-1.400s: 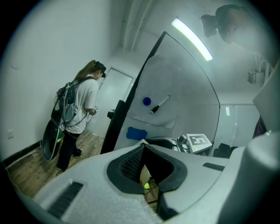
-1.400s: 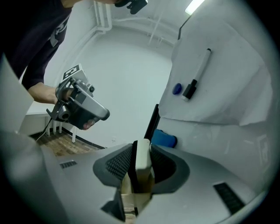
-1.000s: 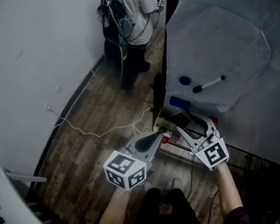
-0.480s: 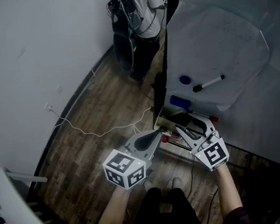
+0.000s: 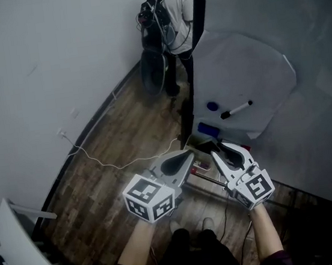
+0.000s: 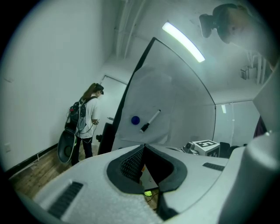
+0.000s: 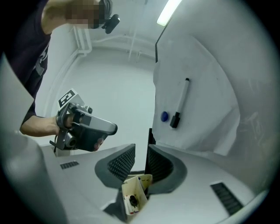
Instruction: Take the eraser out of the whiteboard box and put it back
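A blue eraser (image 5: 209, 131) lies in the open box (image 5: 195, 145) at the foot of the whiteboard (image 5: 249, 69). My left gripper (image 5: 186, 155) hangs over the floor just left of the box, jaws shut with nothing in them; its own view (image 6: 143, 148) shows the tips meeting. My right gripper (image 5: 223, 150) hovers in front of the box, a little short of the eraser. Its jaws are closing, a narrow gap still shows (image 7: 141, 154), and nothing lies between them. Below them an open white carton (image 7: 132, 194) shows.
A black marker (image 5: 236, 110) and a round blue magnet (image 5: 212, 106) stick to the whiteboard. A black post (image 5: 194, 46) runs along the board's left edge. A person with a backpack (image 5: 165, 14) stands at the back. A white cable (image 5: 115, 163) trails across the wooden floor.
Both grippers have risen toward the whiteboard's foot. The right jaws have narrowed from wide apart. The person at the back has stepped farther away.
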